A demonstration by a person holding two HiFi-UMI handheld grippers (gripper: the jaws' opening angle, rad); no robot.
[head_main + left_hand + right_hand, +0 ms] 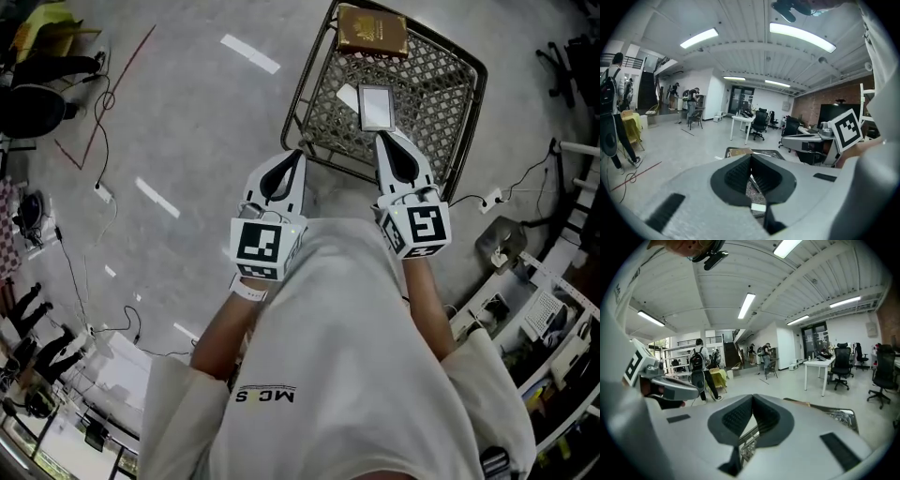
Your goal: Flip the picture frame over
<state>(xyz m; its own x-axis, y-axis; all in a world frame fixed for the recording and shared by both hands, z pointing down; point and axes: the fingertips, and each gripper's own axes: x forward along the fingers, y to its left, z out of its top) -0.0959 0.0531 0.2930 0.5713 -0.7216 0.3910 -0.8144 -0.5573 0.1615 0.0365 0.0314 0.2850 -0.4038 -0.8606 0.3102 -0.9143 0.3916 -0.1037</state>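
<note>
Grey floor (187, 122) lies under me. My left fingers (289, 173) and right fingers (398, 161) are both clenched on nothing, side by side at the mesh surface's (427, 89) near rim. Just beyond the right tips the frame (376, 106) lies flat; a brown box (372, 31) sits at the far edge.

A brown box (372, 30) lies at the far edge of the dark wire-mesh tabletop (431, 75), which stands on a grey floor (187, 122). Left of the tabletop, a red line (131, 70) and a black cable with a white power strip (103, 194) run across the floor, and right of it lies another white plug strip (487, 200). Beyond the tabletop stand a white desk (743, 123) and a black office chair (759, 124).
</note>
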